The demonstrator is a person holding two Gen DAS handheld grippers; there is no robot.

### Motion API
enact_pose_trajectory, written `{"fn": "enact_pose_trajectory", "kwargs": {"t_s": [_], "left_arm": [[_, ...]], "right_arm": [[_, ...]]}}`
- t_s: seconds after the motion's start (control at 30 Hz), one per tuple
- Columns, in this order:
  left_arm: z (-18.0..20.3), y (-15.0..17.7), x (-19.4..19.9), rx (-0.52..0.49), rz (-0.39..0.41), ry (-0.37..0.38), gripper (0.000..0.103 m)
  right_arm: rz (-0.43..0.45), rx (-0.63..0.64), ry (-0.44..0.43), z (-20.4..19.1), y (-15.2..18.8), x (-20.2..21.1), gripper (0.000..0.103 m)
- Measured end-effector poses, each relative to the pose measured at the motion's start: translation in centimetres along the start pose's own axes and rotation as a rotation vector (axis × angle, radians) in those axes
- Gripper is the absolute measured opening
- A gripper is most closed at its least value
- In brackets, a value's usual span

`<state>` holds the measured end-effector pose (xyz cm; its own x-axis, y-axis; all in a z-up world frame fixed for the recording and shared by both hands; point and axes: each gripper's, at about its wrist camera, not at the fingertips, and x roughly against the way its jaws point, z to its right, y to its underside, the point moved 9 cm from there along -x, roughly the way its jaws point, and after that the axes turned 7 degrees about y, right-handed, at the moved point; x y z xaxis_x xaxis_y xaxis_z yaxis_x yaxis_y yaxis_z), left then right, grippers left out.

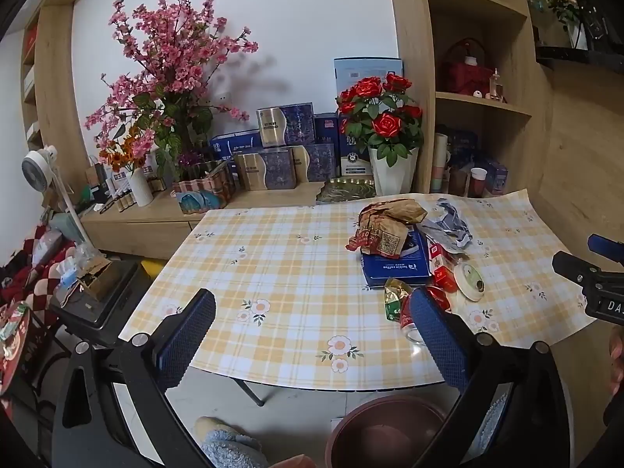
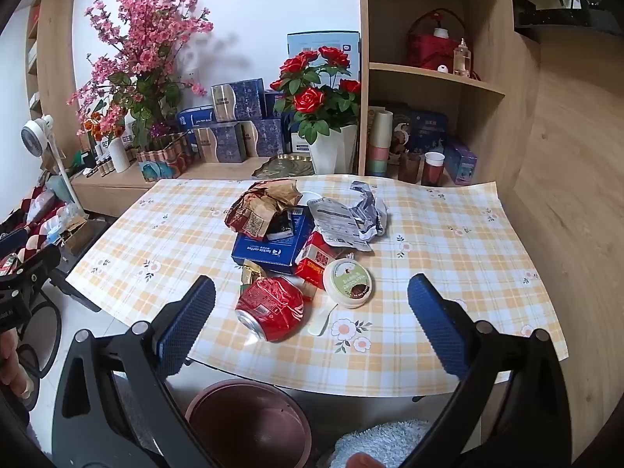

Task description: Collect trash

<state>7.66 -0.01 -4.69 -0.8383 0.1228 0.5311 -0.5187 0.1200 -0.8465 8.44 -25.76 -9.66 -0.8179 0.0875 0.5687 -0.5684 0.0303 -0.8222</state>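
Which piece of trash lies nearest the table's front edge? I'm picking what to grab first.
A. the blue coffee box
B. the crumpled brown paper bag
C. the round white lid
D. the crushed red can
D: the crushed red can lies closest to the near edge, directly ahead of the open right gripper.

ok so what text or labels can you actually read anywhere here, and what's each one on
"luckin coffee": flat blue cardboard box under the trash pile, printed upside down to the camera.
"DA": white letters, cut off by the frame edge, on the black body of the right gripper.
QR code only: crumpled brown paper wrapper.
Too small or blurred: crushed red can, round white lid, red carton, shelf boxes.
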Motion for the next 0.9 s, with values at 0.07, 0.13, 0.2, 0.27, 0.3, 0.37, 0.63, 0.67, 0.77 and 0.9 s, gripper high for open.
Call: {"fn": "enact_pose_trajectory", "kwargs": {"t_s": [0.07,0.13,0.2,0.27,0.3,0.37,0.63,0.67,0.77,0.9], "left_arm": [[0.0,0.01,-0.01,0.002,-0.001,0.001,0.098],[0.0,0.01,-0.02,0.002,-0.002,0.001,0.098],[0.01,0.01,-0.02,0.002,-0.001,0.002,0.098],[0.01,0.01,-0.02,0.003,-0.001,0.002,0.098],[0.02,0.0,-0.02,0.003,-0.001,0.002,0.098],[0.01,0.01,-0.03,0.003,-0.001,0.002,0.098],[0.01,0.01,-0.03,0.005,-0.001,0.004,0.098],[0.0,0.0,-0.02,0.005,-0.001,0.003,0.098],[0.0,-0.01,-0.02,0.006,0.0,0.004,0.098],[0.01,0.0,-0.03,0.006,0.0,0.004,0.098]], "right_arm": [[0.001,0.001,0.001,-0.12,-0.02,0.04,0.097],[0.001,0.002,0.001,-0.21,-0.06,0.05,0.097],[0.001,0.001,0.003,-0.23,-0.11,0.05,0.097],[0.001,0.0,0.006,-0.21,-0.16,0.04,0.097],[0.001,-0.001,0.007,-0.19,-0.19,0.03,0.097],[0.003,0.01,0.007,-0.67,-0.14,0.17,0.097],[0.004,0.013,0.008,-0.34,-0.29,0.12,0.097],[0.003,0.012,0.008,-0.33,-0.29,0.12,0.097],[0.004,0.012,0.009,-0.34,-0.34,0.16,0.097],[0.004,0.014,0.008,-0.35,-0.38,0.16,0.097]]}}
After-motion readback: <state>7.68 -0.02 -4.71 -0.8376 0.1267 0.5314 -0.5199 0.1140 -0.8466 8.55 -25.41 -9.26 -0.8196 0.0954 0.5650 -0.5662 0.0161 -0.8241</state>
